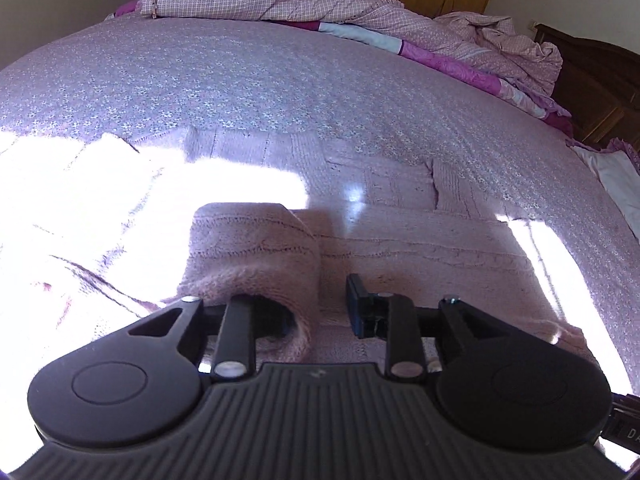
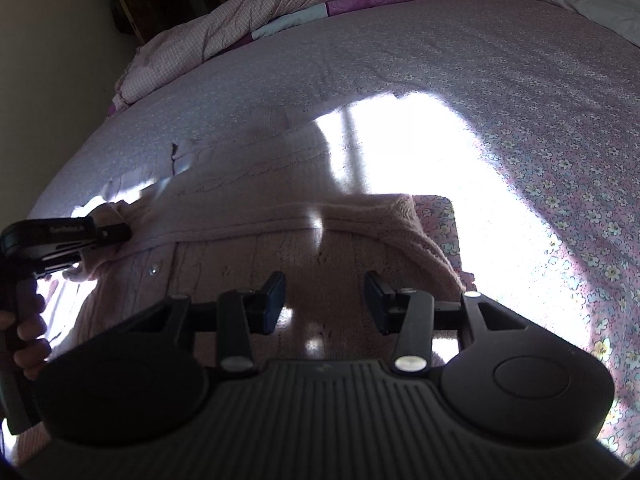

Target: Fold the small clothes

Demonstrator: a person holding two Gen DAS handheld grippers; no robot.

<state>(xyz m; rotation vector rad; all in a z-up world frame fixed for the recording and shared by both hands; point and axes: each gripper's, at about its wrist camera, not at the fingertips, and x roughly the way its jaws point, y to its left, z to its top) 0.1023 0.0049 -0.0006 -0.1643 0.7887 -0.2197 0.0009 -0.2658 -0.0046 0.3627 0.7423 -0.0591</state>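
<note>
A: How far along is the folding?

B: Partly. The pink knitted cardigan (image 2: 248, 216) is lying on the flowered bed sheet (image 2: 540, 92), with one sleeve (image 1: 256, 248) already folded over the body. More folds are probably waiting.

A: And the tongs?

B: The left gripper (image 1: 320, 308) is hanging released, the sleeve draping over its left finger. The right gripper (image 2: 325, 304) is hovering released above the near hem.

Each hand-held gripper (image 1: 320, 304) (image 2: 325, 304) is matte black, with ribbed housing, round side discs and silver screws.
</note>
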